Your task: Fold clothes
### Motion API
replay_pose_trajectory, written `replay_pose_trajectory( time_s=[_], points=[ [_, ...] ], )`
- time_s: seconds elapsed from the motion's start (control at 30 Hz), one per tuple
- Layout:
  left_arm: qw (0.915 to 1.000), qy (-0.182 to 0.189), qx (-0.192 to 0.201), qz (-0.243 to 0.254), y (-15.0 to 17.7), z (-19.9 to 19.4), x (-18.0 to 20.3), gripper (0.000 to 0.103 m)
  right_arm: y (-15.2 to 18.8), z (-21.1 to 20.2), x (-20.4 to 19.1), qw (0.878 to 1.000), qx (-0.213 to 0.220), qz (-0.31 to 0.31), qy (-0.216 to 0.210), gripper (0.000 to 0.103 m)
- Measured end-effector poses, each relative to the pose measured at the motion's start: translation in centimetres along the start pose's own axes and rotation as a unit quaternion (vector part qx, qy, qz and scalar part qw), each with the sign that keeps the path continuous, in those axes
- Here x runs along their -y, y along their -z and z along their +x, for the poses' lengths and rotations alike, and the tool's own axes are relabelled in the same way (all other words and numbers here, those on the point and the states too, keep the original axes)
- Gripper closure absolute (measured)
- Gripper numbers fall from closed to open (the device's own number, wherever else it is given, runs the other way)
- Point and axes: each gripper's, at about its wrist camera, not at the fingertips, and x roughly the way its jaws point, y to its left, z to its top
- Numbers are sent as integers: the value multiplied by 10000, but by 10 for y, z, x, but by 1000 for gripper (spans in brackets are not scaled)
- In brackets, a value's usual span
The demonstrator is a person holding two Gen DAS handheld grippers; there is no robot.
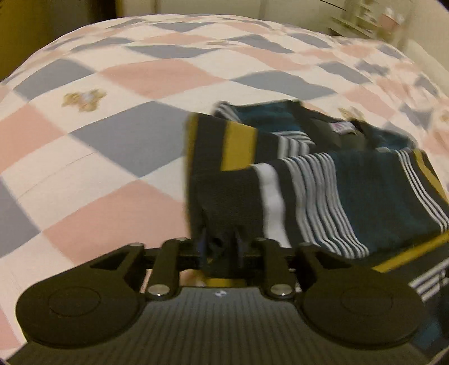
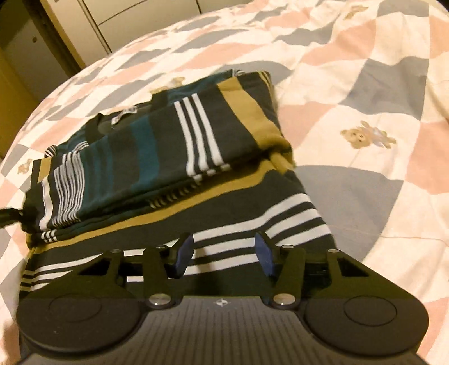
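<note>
A striped shirt (image 1: 322,179) in black, teal, mustard and white lies partly folded on the bed. My left gripper (image 1: 221,244) is shut on a black fold of the shirt at its near left edge and holds it up slightly. The shirt also shows in the right wrist view (image 2: 157,146), with a sleeve folded over the body. My right gripper (image 2: 224,252) is open and empty, its blue pads (image 2: 183,252) hovering just above the shirt's near striped hem. The left gripper's tip peeks in at the left edge of the right wrist view (image 2: 8,216).
The bed is covered by a quilt (image 1: 112,134) of pink, grey and white diamonds with small teddy bear prints (image 2: 367,137). A wardrobe and doorway (image 2: 70,33) stand beyond the bed. A shelf (image 1: 362,16) stands at the far right corner.
</note>
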Motion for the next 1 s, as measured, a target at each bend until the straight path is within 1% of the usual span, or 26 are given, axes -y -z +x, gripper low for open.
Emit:
replay_pose_trajectory(
  time_s=[0.03,0.1,0.17,0.2,0.23,0.3,0.37,0.4,0.43,0.47,0.5,0.53,0.57,0.6,0.63,0.67,0.73,0.8,0.87,0.93,1.0],
  points=[
    [9998,-94,101,-174,-2,-6,-6,85,1,-2,0,10000,5,-34,11,52],
    [9989,-84,338,-328,-6,-21,-11,87,2,-8,0,9999,125,-90,27,52],
    [9982,209,557,-76,-9,-30,-1,87,-3,-13,2,9993,364,-97,-10,52],
    [9970,386,621,237,-10,-31,10,87,-8,-15,2,9986,510,-106,-33,52],
    [9952,491,631,569,-10,-29,22,84,-15,-16,1,9977,668,-131,-50,51],
    [9927,539,491,964,-8,-12,38,83,-30,-13,-2,9957,895,-237,-87,51],
    [9947,362,208,937,-5,16,38,81,-44,-8,-7,9930,1095,-414,-163,51],
    [9956,345,101,864,-3,26,34,81,-50,-2,-8,9921,1122,-527,-206,51],
    [9963,370,16,781,-1,35,29,81,-54,8,-8,9927,1022,-628,-147,49],
    [9968,420,-2,681,0,36,24,81,-57,19,-6,9941,829,-705,-22,49],
    [9969,401,21,670,2,31,20,83,-57,30,-2,9951,612,-772,94,52],
    [9969,343,49,704,4,24,18,86,-57,36,2,9954,484,-811,146,55],
    [9968,286,77,738,6,17,15,86,-53,32,5,9956,483,-794,148,55],
    [9962,334,95,799,10,8,13,89,-49,24,7,9957,508,-747,178,54],
    [9952,431,107,874,16,-2,10,88,-43,14,10,9959,556,-686,187,53],
    [9935,583,93,971,24,-15,7,88,-34,1,14,9961,641,-590,109,53],
    [9882,976,-55,1183,49,-37,11,88,-10,-25,22,9964,695,-422,-234,53],
    [9807,1323,-256,1415,81,-55,19,88,16,-40,23,9969,474,-496,-375,53],
    [9753,1361,-493,1666,118,-70,29,86,43,-48,20,9963,105,-751,-400,54],
    [9772,1180,-633,1650,152,-86,30,87,69,-51,19,9932,-262,-1092,-295,53],
    [9816,979,-711,1477,179,-108,23,87,92,-59,24,9890,-455,-1385,-255,53]
  ],
)
